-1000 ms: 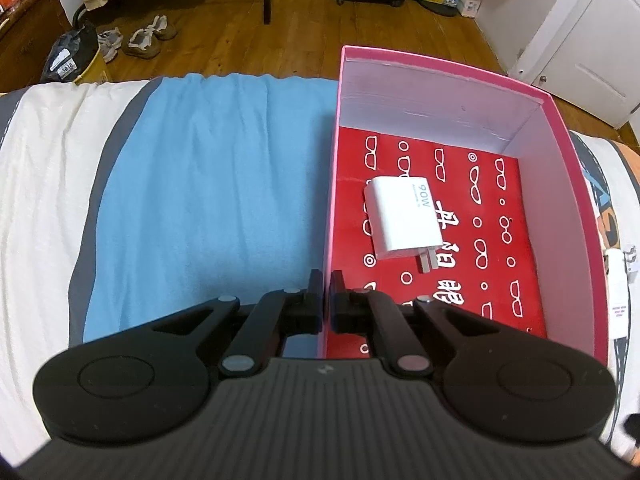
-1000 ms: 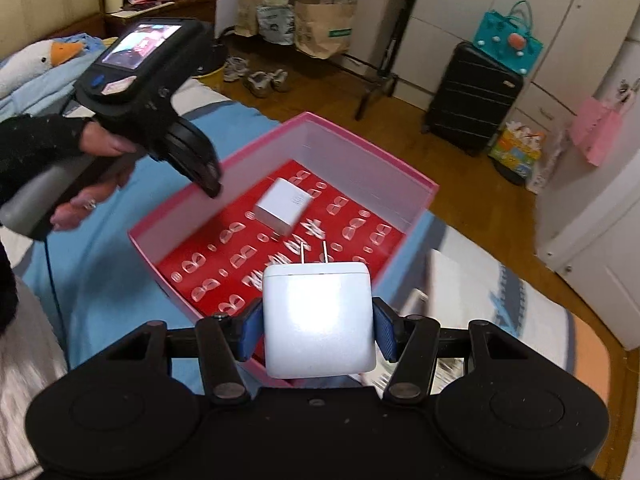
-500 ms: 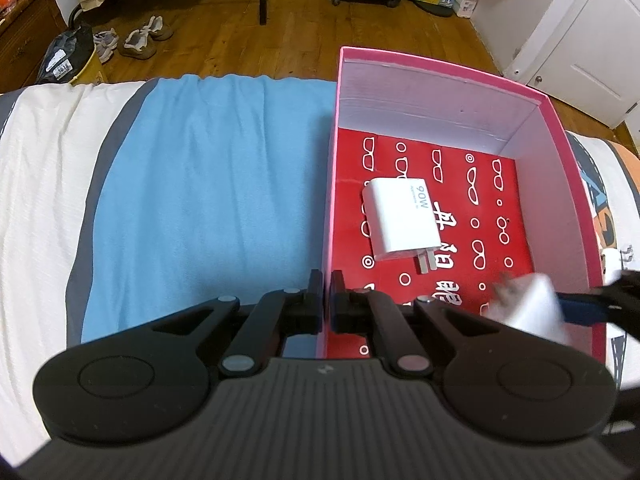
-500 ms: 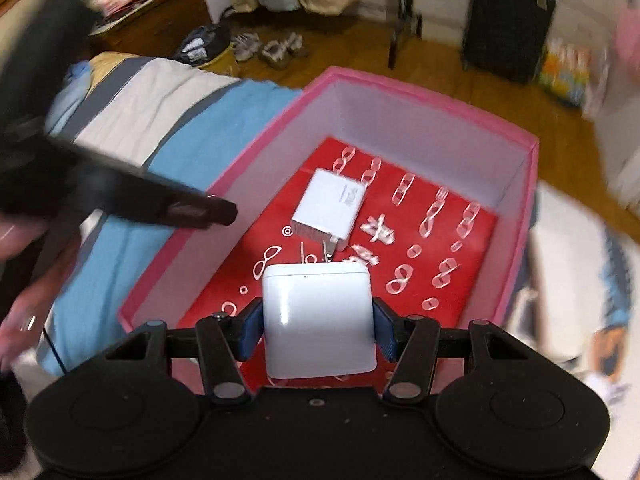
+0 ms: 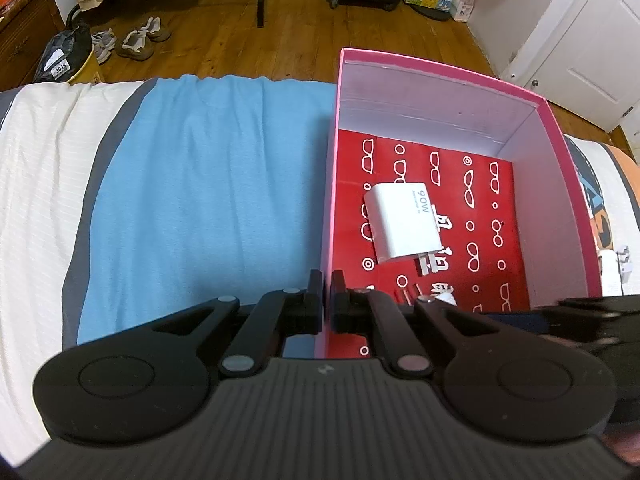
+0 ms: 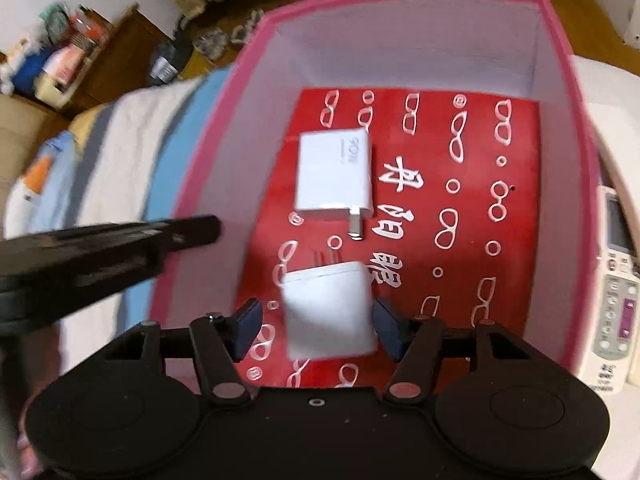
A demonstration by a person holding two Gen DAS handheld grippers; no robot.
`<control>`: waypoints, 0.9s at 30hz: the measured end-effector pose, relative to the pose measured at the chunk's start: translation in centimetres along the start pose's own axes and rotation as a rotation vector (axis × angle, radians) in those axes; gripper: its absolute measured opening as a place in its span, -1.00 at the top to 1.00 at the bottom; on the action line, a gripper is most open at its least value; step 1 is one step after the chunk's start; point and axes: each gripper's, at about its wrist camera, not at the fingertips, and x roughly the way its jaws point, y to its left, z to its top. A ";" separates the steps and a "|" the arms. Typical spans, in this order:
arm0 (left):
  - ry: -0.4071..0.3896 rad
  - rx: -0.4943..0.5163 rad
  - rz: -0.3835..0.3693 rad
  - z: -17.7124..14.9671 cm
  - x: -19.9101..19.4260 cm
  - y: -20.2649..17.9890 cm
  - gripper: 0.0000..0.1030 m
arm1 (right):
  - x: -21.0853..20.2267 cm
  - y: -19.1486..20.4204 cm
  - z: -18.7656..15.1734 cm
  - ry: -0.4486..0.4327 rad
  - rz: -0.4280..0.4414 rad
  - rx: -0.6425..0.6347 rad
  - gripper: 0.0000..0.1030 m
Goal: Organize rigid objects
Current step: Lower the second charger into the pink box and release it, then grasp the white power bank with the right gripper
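A pink box with a red patterned floor stands on the bed. A white 90W charger lies flat inside it. My left gripper is shut on the box's left wall near the front corner. My right gripper is inside the box, low over the floor, with its jaws open. A second white charger sits between the blue pads, prongs pointing away; the left pad stands clear of it. In the left wrist view only its prongs show.
The box rests on a bed with a blue blanket. A white remote control lies on the bed right of the box. Wooden floor, shoes and a suitcase lie beyond the bed.
My right gripper moved forward and down into the box, then opened its jaws and let go of the second charger. The left gripper has held still on the box wall.
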 end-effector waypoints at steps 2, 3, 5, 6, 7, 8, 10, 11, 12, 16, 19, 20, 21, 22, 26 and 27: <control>-0.002 0.002 0.004 0.0 0.0 -0.1 0.95 | -2.0 0.4 -0.4 -0.027 -0.024 -0.039 -0.28; -0.003 0.004 0.006 0.0 -0.1 -0.2 0.95 | -3.1 0.6 -0.7 -0.042 -0.046 -0.065 -0.28; -0.005 0.007 0.010 -0.1 -0.1 -0.3 0.95 | -5.7 0.7 -1.5 -0.074 -0.082 -0.107 -0.28; -0.005 0.007 0.012 -0.1 -0.1 -0.4 0.95 | -6.8 0.6 -1.8 -0.087 -0.093 -0.121 -0.28; -0.005 0.008 0.014 -0.1 -0.1 -0.4 0.95 | -8.3 0.2 -2.3 -0.102 -0.102 -0.134 -0.28; -0.006 0.009 0.016 -0.1 -0.1 -0.4 0.95 | -9.4 0.0 -2.6 -0.112 -0.109 -0.144 -0.28; -0.008 0.011 0.021 -0.2 -0.2 -0.5 0.95 | -11.7 -1.1 -3.3 -0.134 -0.128 -0.158 -0.28; -0.010 0.014 0.025 -0.2 -0.2 -0.5 0.96 | -12.5 -1.6 -3.5 -0.140 -0.138 -0.163 -0.28; -0.011 0.015 0.028 -0.2 -0.3 -0.6 0.96 | -13.2 -2.0 -3.7 -0.145 -0.149 -0.168 -0.28; -0.013 0.018 0.040 -0.4 -0.3 -0.7 0.96 | -15.7 -4.4 -5.1 -0.164 -0.187 -0.176 -0.28; -0.016 0.027 0.050 -0.5 -0.4 -1.0 0.96 | -16.6 -6.0 -6.3 -0.169 -0.200 -0.207 -0.28; -0.018 0.030 0.054 -0.6 -0.5 -1.1 0.96 | -16.7 -6.3 -6.7 -0.172 -0.203 -0.218 -0.28; -0.018 0.032 0.058 -0.6 -0.5 -1.2 0.96 | -16.6 -6.8 -7.1 -0.170 -0.208 -0.230 -0.28; -0.019 0.033 0.062 -0.5 -0.5 -1.2 0.96 | -16.4 -7.3 -7.5 -0.166 -0.220 -0.242 -0.28; -0.024 0.041 0.075 -0.8 -0.5 -1.5 0.96 | -15.0 -9.2 -8.6 -0.147 -0.267 -0.272 -0.28; -0.027 0.044 0.075 -0.9 -0.6 -1.5 0.96 | -14.5 -9.9 -8.7 -0.145 -0.269 -0.270 -0.28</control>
